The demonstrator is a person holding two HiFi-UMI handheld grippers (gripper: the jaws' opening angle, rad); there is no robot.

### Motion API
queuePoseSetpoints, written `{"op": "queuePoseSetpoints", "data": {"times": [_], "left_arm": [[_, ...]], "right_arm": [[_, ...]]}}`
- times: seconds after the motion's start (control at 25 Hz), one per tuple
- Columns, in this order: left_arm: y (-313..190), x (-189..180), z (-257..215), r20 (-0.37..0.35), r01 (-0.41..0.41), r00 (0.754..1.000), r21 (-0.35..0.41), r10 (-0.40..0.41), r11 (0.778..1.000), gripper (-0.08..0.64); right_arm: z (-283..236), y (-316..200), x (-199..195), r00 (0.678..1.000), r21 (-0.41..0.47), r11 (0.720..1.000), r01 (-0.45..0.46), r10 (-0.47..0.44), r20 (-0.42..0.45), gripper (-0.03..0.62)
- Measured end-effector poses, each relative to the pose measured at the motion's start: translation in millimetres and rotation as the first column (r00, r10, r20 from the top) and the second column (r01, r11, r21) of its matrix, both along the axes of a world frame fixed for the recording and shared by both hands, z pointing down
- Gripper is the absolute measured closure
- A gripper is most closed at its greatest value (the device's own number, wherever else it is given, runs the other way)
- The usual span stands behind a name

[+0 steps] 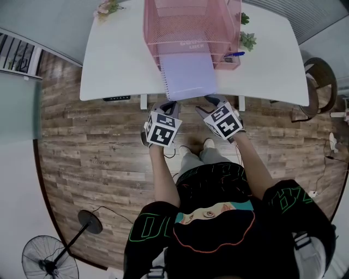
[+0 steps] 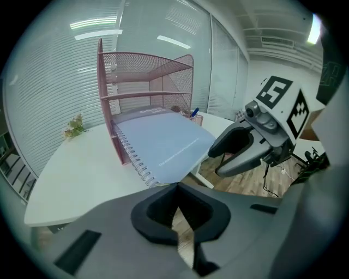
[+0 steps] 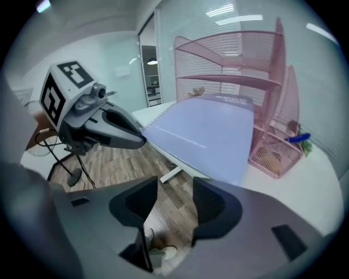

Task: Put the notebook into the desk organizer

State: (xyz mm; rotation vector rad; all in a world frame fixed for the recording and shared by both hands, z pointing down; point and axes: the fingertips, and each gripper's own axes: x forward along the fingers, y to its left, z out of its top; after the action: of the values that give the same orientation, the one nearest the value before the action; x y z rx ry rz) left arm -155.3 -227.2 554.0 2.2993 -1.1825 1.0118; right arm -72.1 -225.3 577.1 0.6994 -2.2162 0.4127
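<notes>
A flower sprig [image 1: 106, 8] is seen at the far left corner of the white counter [image 1: 114, 65]. From there to the pink wire desk organizer [image 1: 185, 22] the counter top is left bare. The counter's front edge runs across the head view, with open wooden floor [image 1: 98, 152] below it. A standing fan [image 1: 49, 261] is set well apart at the lower left.

The left gripper [image 1: 168, 104] is held just off the front edge, beside the near left corner of the notebook [image 1: 188, 76]. Whether they touch cannot be told. Its jaws are pressed together and nothing is held between them.

The notebook is laid flat, spiral binding to the left. Its far end is tucked into the organizer's lowest tier. Its near end is carried out past the counter's front edge, over the floor.

The right gripper [image 1: 214, 100] is held just off the notebook's near right corner. Its jaws are parted to a moderate gap, through which only floor is seen. Nothing is gripped.

A blue pen [image 1: 234, 54] is kept in the small mesh basket on the organizer's right side. Small potted plants [image 1: 248, 39] stand just beyond it. Bare counter extends to the right edge, and a chair [image 1: 319, 82] is placed beside that edge.
</notes>
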Motion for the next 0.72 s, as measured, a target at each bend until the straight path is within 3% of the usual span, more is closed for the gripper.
{"op": "queuePoseSetpoints", "data": {"times": [0.16,0.28,0.48,0.72], "left_arm": [[0,1,-2,-0.006,-0.006,1.000,0.008,0.007,1.000,0.562],[1,3,-4,-0.012,-0.009,1.000,0.007,0.009,1.000,0.561],[2,2,-6,-0.021,-0.013,1.000,0.020,0.013,1.000,0.561],[0,3,-6,-0.029,-0.011,1.000,0.027,0.012,1.000,0.561]], "right_arm": [[-5,-13,21,0.975,-0.117,0.982,-0.152,0.168,0.147,0.377],[-13,-15,29,0.951,-0.194,0.967,-0.168,0.211,0.225,0.318],[-23,-41,58,0.903,-0.192,0.940,-0.281,0.327,0.278,0.291],[-29,-68,35,0.834,-0.277,0.932,-0.233,0.338,0.436,0.292]]}}
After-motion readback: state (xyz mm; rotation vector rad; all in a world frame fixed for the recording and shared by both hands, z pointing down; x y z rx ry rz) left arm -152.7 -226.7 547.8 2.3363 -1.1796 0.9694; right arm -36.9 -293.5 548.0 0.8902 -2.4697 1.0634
